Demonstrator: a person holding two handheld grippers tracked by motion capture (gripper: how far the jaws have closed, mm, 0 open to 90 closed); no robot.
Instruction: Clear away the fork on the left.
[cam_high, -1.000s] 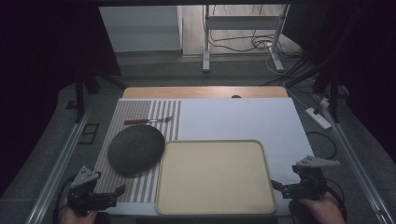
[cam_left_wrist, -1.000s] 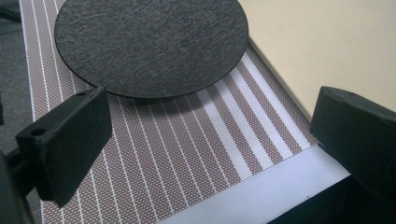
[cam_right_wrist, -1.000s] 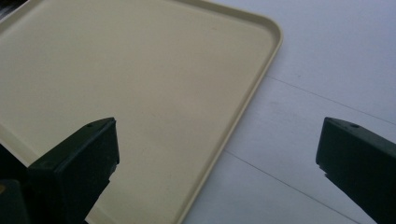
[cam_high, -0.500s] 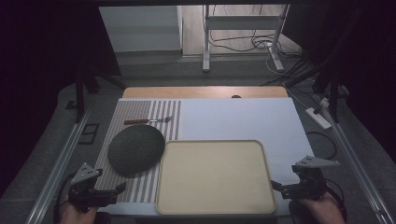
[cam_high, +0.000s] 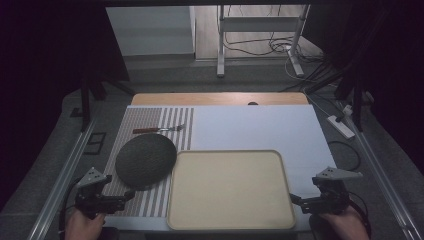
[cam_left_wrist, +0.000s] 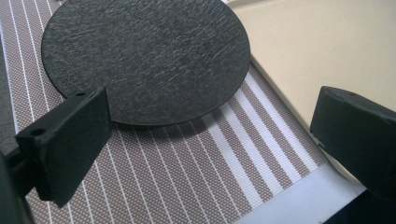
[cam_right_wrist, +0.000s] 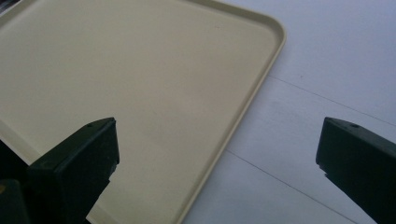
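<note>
Black and round, one plate lies flat on the striped mat at the table's near left, its right edge just beside or touching the single beige tray; being a disc, it has no long axis to point. One fork lies on the mat beyond the plate, its length running left to right, tines toward the right. The left gripper hovers near the plate's near edge, jaws spread wide and empty. The right gripper sits at the tray's near right corner, jaws likewise wide apart, holding nothing.
</note>
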